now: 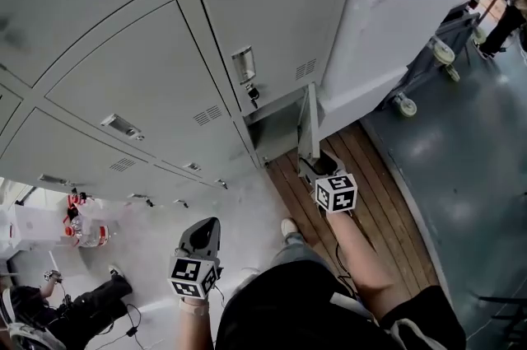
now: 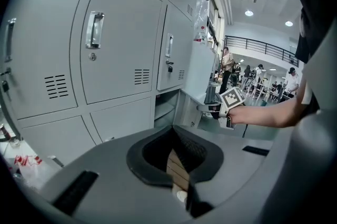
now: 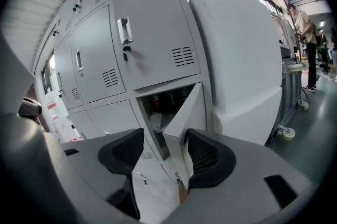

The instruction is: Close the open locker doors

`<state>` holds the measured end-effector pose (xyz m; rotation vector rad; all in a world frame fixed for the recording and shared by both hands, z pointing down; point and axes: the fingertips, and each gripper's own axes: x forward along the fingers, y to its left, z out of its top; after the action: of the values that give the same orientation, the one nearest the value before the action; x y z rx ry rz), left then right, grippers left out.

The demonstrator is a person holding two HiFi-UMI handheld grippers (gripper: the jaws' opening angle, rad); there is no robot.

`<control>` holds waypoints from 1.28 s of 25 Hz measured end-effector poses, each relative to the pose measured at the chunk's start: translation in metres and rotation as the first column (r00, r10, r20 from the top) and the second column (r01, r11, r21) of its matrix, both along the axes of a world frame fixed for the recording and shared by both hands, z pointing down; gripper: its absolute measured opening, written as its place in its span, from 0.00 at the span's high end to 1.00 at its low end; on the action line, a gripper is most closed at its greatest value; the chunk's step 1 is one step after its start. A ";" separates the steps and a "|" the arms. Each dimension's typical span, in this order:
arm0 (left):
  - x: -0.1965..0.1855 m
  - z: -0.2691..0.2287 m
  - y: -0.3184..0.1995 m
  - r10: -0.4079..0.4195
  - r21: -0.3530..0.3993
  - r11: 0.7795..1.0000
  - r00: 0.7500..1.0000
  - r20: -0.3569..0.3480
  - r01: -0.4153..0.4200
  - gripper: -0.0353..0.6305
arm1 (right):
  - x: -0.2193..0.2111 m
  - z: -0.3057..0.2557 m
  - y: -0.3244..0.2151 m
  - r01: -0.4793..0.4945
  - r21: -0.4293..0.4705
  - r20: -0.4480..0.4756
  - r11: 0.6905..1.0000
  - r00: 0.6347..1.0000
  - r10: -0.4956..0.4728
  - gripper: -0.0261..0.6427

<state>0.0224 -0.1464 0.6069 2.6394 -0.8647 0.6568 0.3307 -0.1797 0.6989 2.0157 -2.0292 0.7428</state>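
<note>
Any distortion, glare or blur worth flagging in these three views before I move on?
Head view: sharp, wide angle tilts the lockers, soft sheen on the grey floor. Left gripper view: strong fisheye, black corners, ceiling lights glare mildly. Right gripper view: same fisheye bowing, open locker door crisp, right gripper slightly soft up close.

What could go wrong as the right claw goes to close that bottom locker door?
1. The thin edge of the open locker door sits loosely between the parted jaws of the right claw; a sideways push might let it slip out.
2. The stored items inside the compartment seem close to the front and could possibly stop the door from shutting fully.
</note>
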 end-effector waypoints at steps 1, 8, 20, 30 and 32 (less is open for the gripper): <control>-0.005 0.001 0.001 -0.012 -0.002 1.000 1.000 0.002 0.012 0.92 | -0.007 0.000 -0.004 0.018 0.001 0.003 1.000 1.000 -0.018 0.54; -0.038 0.003 0.006 -0.107 -0.010 0.994 0.994 0.012 0.107 0.92 | -0.049 -0.001 -0.035 0.122 0.021 0.026 0.992 0.992 -0.123 0.54; -0.075 0.003 0.006 -0.294 -0.012 0.956 0.955 0.032 0.295 0.92 | -0.099 0.000 -0.095 0.291 0.046 0.048 0.956 0.955 -0.293 0.54; -0.086 0.017 0.004 -0.416 -0.024 0.908 0.908 0.039 0.417 0.92 | -0.127 0.014 -0.138 0.413 0.032 0.048 0.910 0.909 -0.414 0.54; -0.087 0.018 0.002 -0.437 -0.026 0.899 0.899 0.041 0.438 0.92 | -0.131 0.017 -0.146 0.430 0.027 0.049 0.902 0.901 -0.431 0.54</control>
<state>-0.0642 -0.1446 0.6254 2.2849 -1.3859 0.5886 0.2001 -0.3253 0.7162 1.4742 -2.3952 0.6900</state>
